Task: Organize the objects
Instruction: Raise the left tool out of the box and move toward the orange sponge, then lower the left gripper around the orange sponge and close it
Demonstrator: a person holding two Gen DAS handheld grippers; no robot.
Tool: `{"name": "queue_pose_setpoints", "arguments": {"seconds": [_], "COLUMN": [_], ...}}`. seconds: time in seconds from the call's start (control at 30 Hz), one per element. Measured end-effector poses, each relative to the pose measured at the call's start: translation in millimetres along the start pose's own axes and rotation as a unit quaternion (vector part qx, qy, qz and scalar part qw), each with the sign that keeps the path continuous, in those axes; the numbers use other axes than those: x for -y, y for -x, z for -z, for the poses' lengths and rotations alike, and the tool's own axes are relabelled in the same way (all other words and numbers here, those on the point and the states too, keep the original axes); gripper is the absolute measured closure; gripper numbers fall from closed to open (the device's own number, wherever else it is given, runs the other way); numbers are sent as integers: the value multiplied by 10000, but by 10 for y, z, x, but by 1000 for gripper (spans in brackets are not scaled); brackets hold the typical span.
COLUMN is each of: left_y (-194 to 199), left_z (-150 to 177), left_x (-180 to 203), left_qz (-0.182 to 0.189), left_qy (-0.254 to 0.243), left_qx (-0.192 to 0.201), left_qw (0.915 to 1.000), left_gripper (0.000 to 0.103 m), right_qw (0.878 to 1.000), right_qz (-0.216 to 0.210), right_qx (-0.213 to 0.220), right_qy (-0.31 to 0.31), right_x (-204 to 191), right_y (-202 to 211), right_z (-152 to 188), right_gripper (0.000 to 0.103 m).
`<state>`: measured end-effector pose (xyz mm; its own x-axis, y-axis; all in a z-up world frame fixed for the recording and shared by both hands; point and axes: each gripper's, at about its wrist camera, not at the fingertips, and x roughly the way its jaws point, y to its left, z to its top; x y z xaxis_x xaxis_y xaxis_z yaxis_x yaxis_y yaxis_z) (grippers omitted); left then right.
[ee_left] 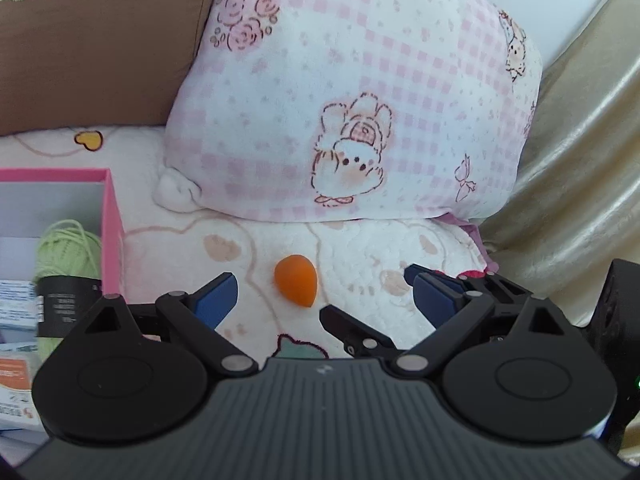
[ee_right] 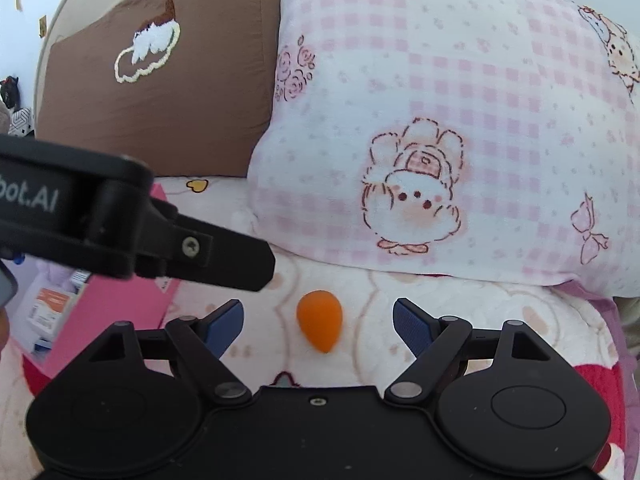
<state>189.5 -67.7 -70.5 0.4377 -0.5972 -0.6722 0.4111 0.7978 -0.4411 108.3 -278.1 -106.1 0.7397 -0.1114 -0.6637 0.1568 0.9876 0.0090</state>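
An orange teardrop-shaped sponge (ee_left: 296,280) (ee_right: 320,326) lies on the cream fleece blanket (ee_left: 192,232). My right gripper (ee_right: 318,316) is open, its blue pads (ee_right: 226,320) standing on either side of the sponge without touching it. My left gripper (ee_left: 326,298) is open too, with the sponge just ahead of it, left of centre, and nothing gripped. In the right wrist view a black finger of the left gripper (ee_right: 224,256) reaches in from the left, above the sponge. A pink box (ee_left: 112,232) (ee_right: 120,300) sits at the left, holding green yarn (ee_left: 68,248) and packets.
A pink checked pillow with rabbit prints (ee_left: 352,100) (ee_right: 460,120) leans just behind the sponge. A brown pillow (ee_left: 92,48) (ee_right: 168,92) stands to its left. Shiny gold fabric (ee_left: 580,160) hangs at the right. A black finger part (ee_left: 344,324) shows below and right of the sponge.
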Motion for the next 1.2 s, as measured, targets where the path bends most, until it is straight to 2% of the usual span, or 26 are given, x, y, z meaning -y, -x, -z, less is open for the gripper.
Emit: {"name": "queue_pose_setpoints", "arguments": {"seconds": [0.1, 0.23, 0.43, 0.53, 0.6, 0.7, 0.87, 1.03, 1.13, 1.2], "left_y": [-151, -307, -534, -640, -722, -810, -868, -984, -1035, -1031], "left_z": [24, 40, 114, 162, 186, 228, 264, 291, 325, 334], "left_x": [-70, -172, -226, -234, -273, -311, -317, -377, -379, -366], "left_qz": [5, 85, 92, -115, -108, -43, -147, -143, -175, -265], "left_qy": [82, 217, 312, 205, 255, 303, 334, 467, 424, 346], "left_qx": [-21, -24, -49, -44, -42, -49, 217, 240, 237, 325], "left_qw": [10000, 9997, 9995, 9997, 9996, 9995, 9991, 9985, 9987, 9985], "left_gripper": [10, 10, 10, 25, 29, 34, 34, 35, 43, 54], "right_qw": [9996, 9990, 9997, 9993, 9986, 9986, 9981, 9987, 9988, 9987], "right_qz": [-87, 4, 35, -32, -153, -158, 7, -27, 11, 26], "right_qx": [-139, -42, -111, -237, -318, -428, -538, -453, -427, -431], "right_qy": [222, 435, 196, 282, 386, 277, 295, 243, 256, 271], "right_x": [-10, -49, 75, 52, 18, 32, 38, 27, 18, 9], "right_y": [-174, -286, -507, -598, -660, -767, -874, -912, -937, -954], "right_z": [39, 115, 181, 241, 284, 309, 353, 369, 364, 369], "right_gripper": [25, 30, 31, 32, 45, 46, 47, 49, 51, 52]}}
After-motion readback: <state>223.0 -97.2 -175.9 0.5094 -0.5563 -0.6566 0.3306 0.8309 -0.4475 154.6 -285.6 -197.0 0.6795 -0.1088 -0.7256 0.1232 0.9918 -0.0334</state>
